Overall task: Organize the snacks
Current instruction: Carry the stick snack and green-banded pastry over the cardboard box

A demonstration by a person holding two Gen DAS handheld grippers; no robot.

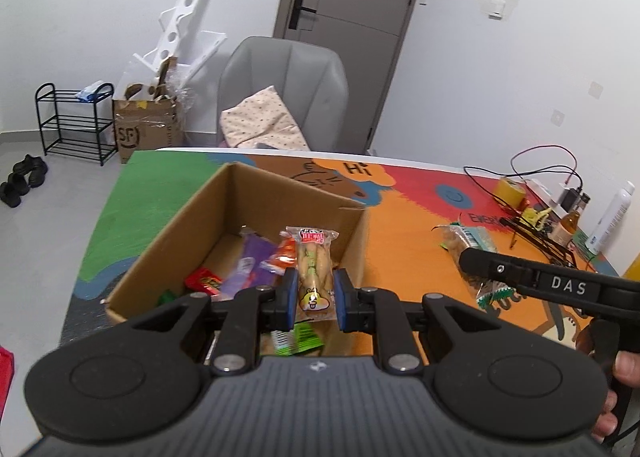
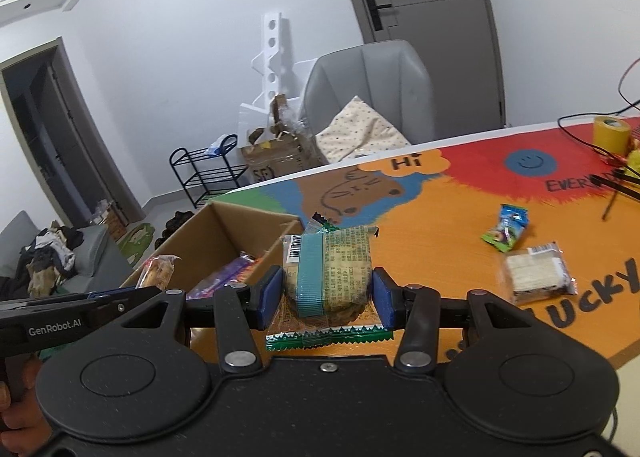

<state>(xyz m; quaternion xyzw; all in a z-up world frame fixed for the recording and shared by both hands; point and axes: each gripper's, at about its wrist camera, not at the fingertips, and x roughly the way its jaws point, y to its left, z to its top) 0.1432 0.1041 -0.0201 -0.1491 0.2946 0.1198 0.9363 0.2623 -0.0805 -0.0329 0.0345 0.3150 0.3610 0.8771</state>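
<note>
The left gripper is nipped in tight on a long, narrow snack packet with a cartoon animal on its wrapper, the blue pads pressing its lower part so the rest juts forward over the cardboard box. The right gripper stands wider, clamped on a squarish pastry packet with green crimped ends, held above the table just beside the box's near corner. Both packets look light and soft; the film wrappers are probably slippery and will crumple, and the baked things inside could crush or break, so a hold across the filled middle, as now, seems safer than one on the flat crimped seams. Inside the box lie a purple wrapper, a red packet and an orange one, with something green near the front wall. Out on the bright cartoon tablecloth two more snacks wait: a small blue-and-green packet and a clear pack of pale wafers, well apart from the box. Farther off stand a roll of yellow tape, some cables, a grey chair with a spotted cushion, and a black rack against the wall.
</note>
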